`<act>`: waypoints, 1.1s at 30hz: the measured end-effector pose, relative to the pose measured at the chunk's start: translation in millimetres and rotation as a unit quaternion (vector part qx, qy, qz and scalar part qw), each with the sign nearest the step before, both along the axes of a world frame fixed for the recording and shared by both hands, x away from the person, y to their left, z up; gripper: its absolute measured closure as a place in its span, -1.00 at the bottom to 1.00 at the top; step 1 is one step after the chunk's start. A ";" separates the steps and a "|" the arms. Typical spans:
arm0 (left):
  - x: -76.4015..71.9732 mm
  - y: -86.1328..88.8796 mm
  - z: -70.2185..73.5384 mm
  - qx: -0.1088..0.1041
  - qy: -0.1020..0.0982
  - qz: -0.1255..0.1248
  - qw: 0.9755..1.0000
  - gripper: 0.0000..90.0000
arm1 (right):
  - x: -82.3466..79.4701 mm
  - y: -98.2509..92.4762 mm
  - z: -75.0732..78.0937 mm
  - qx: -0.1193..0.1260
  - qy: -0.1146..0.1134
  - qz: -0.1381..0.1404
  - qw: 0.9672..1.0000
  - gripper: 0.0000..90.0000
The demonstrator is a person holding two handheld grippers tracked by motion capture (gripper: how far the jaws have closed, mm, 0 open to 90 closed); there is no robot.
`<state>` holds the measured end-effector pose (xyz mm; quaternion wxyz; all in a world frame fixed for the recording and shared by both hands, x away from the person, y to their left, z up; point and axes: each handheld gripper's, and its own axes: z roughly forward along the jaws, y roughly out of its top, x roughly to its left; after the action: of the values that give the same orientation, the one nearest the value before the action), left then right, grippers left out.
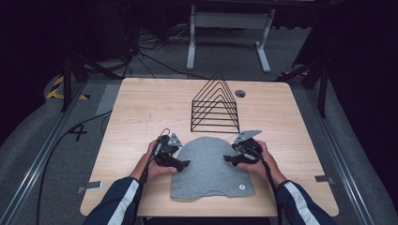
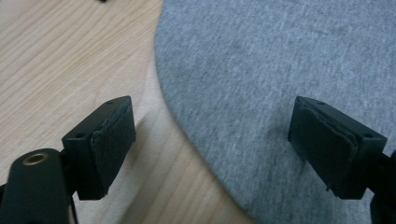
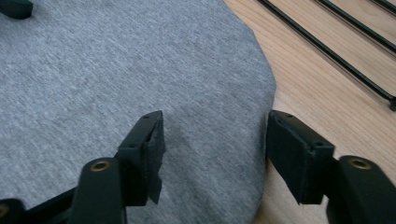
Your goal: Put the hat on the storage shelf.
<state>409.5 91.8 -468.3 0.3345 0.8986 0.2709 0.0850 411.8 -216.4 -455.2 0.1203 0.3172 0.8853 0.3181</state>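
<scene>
Because we mean to pinch its two side edges, our left gripper [image 1: 184, 163] and right gripper [image 1: 228, 159] straddle the flat grey knit beanie [image 1: 210, 169] lying near the pale wooden table's [image 1: 141, 108] front edge, jaws apart, gripping nothing.

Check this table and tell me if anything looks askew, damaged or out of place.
Nothing stands out. The grey beanie lies flat on the wooden table, and the black wire rack stands upright behind it. The left gripper and right gripper each straddle an edge of the beanie, jaws open.
</scene>
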 end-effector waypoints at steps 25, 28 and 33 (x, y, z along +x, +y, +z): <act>-4.0 -1.5 10.9 0.004 0.011 -0.043 0.999 0.85 | -9.3 -1.7 6.9 0.024 0.010 0.038 0.999 0.87; -5.3 -0.9 16.9 -0.002 -0.001 -0.043 0.999 0.86 | -11.4 -3.3 10.4 0.027 0.001 0.041 0.999 0.87; -6.5 -0.5 32.2 -0.019 -0.023 -0.048 0.998 0.87 | -16.5 -10.4 23.7 0.040 -0.020 0.045 0.998 0.87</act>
<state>403.0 91.3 -436.0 0.3611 0.9018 0.2218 0.0843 395.3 -226.9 -431.5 0.1109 0.2750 0.8824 0.3652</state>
